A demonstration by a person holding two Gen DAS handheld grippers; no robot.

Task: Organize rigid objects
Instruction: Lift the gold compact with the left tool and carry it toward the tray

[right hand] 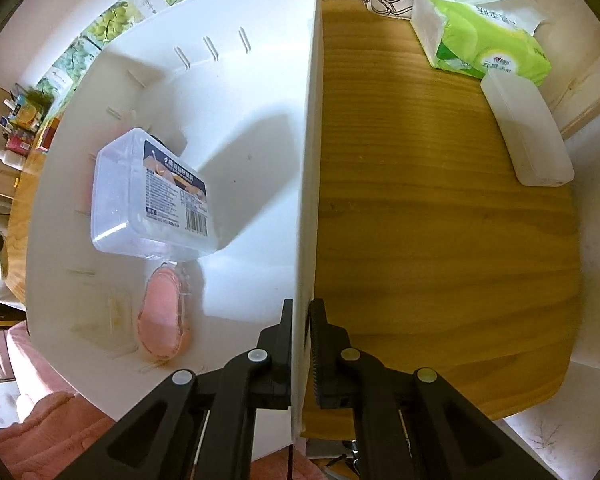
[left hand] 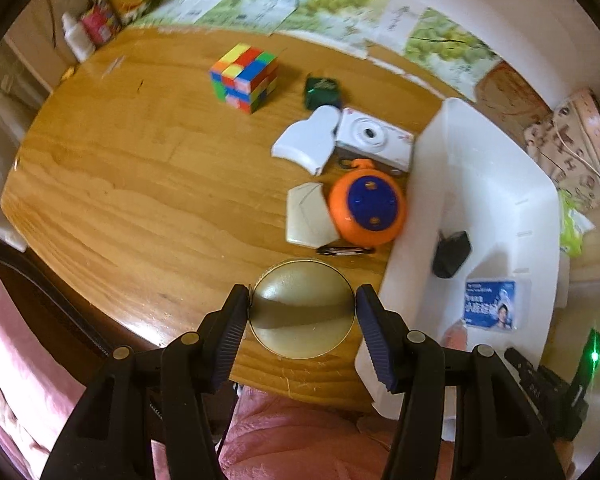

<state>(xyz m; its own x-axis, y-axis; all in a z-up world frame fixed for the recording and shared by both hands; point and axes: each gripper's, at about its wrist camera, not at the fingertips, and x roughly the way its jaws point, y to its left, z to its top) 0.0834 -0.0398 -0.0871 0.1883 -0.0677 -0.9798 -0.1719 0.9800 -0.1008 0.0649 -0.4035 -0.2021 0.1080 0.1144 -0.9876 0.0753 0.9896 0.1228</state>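
My left gripper (left hand: 303, 298) points down over the wooden table (left hand: 140, 184), shut on a round gold disc (left hand: 300, 320) whose rim touches both pads. Beyond it lie an orange round gadget with a blue centre (left hand: 366, 206), a white pentagon piece (left hand: 306, 216), a white camera (left hand: 374, 138), a white curved piece (left hand: 308, 142), a small green box (left hand: 321, 92) and a colour cube (left hand: 244, 78). My right gripper (right hand: 300, 312) is shut on the side wall of the white bin (right hand: 306, 200). Inside the bin lie a clear labelled box (right hand: 152, 196) and a pink item (right hand: 164, 316).
A black object (left hand: 452, 254) also sits in the bin (left hand: 480, 168). A carabiner (left hand: 342, 251) lies near the orange gadget. Right of the bin are a green tissue pack (right hand: 484, 36) and a white oblong case (right hand: 526, 136). Pink fabric lies below the table's near edge.
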